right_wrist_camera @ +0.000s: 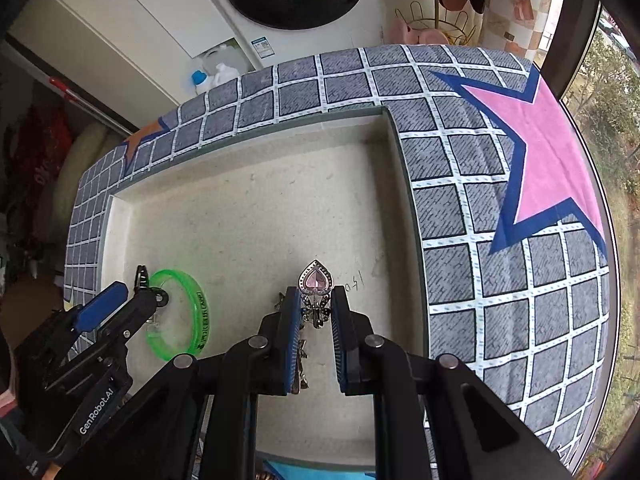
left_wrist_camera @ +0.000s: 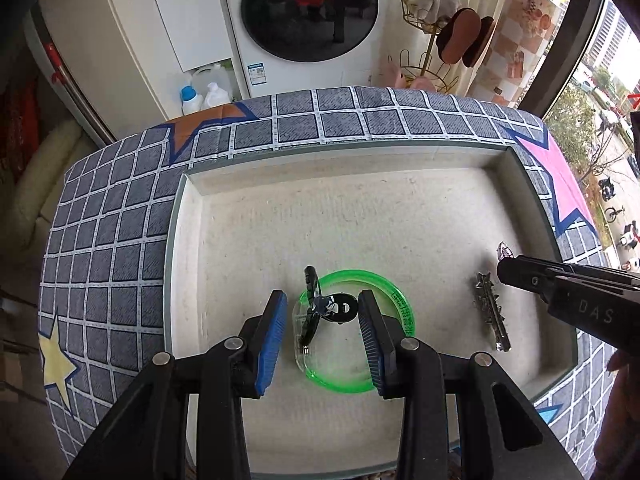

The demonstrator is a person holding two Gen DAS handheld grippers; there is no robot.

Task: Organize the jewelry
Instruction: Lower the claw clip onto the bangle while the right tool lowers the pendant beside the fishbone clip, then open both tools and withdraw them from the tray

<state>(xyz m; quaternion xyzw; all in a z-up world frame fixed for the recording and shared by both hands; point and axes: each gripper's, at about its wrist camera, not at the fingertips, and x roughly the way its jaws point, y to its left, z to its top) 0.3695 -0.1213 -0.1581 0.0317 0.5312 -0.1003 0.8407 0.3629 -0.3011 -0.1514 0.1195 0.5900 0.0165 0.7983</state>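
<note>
A heart-shaped pink-stone brooch point(right_wrist_camera: 316, 286) is pinched between the blue pads of the right tool point(right_wrist_camera: 316, 312); only its heart and a little silver filigree are seen, the rest being hidden between the pads. From the left wrist view just its tip point(left_wrist_camera: 505, 251) shows past the black tool body. It is held over the right half of a shallow cream-lined tray point(right_wrist_camera: 240, 200), near the tray's right wall. A spiky silver hair clip point(left_wrist_camera: 490, 312) lies on the lining just beside it, largely covered by the left pad in the right wrist view.

Toward the tray's left side, a green bangle point(left_wrist_camera: 360, 332) lies on the lining, with a clear piece and small dark jewelry point(left_wrist_camera: 316, 308) at its left rim; what these dark pieces are cannot be made out. The left tool point(left_wrist_camera: 322, 336) is spread over them, its pads apart on either side and nothing seen gripped.

The tray is carried on a bench covered by a grey checked cloth point(right_wrist_camera: 460, 200) with stars; the tray's near edge is cut off by the tools.
</note>
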